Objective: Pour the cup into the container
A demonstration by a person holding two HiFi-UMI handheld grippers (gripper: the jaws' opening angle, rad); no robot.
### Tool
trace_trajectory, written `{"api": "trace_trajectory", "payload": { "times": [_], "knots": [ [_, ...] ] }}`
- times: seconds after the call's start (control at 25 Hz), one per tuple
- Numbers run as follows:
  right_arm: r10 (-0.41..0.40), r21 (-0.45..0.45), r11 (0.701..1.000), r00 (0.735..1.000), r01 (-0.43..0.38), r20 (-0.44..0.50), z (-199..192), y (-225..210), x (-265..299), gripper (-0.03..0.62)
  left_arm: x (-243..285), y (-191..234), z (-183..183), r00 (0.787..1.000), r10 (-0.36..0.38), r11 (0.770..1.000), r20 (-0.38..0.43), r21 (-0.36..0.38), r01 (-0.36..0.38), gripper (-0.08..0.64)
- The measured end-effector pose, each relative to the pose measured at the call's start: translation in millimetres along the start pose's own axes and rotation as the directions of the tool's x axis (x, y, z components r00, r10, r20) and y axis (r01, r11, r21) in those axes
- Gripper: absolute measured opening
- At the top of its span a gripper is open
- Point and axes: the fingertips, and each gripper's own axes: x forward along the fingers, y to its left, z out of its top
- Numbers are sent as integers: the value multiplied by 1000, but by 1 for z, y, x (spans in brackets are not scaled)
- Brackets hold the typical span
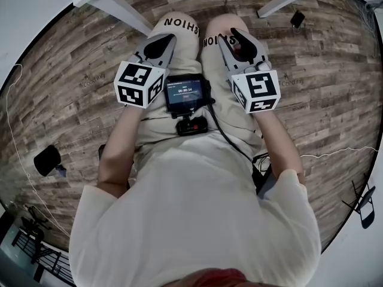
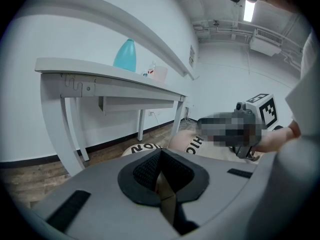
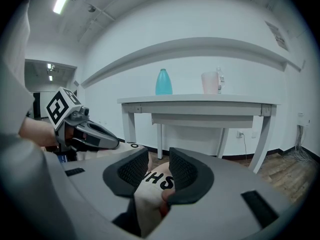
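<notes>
Fingers (image 2: 145, 173) of the left gripper (image 2: 160, 158) are closed together and empty. The right gripper (image 3: 158, 159) leaves a narrow gap and holds nothing. One pale cup (image 3: 210, 82) stands upright, long axis vertical, on the far white table (image 3: 200, 100), right of one teal bottle (image 3: 163, 82). Their contents cannot be made out.

Over a wood-plank floor (image 1: 72, 70), the left gripper (image 1: 159, 43) and right gripper (image 1: 240, 40) hover above the person's knees (image 1: 179, 26), flanking a chest-mounted screen (image 1: 187, 92), both apparently holding nothing.
</notes>
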Motion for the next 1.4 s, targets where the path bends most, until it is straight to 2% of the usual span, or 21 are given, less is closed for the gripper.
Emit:
{"api": "trace_trajectory", "payload": {
  "times": [0.32,0.64,1.12,1.4],
  "knots": [
    [8,-14,1000,1000,-8,3,1,14,-6,133,-15,1,-2,1000,-16,999,24,-50,17,11],
    [14,-15,1000,1000,-14,4,-3,36,-20,133,-36,-9,-15,999,-25,999,23,-48,26,11],
    [-3,-67,998,1000,3,-5,-16,69,-52,133,-66,-43,-38,1000,-30,999,-1,28,30,11],
    [3,-68,998,1000,-3,-4,-20,84,-65,133,-80,-52,-48,999,-32,999,-4,29,32,11]
  ]
}}
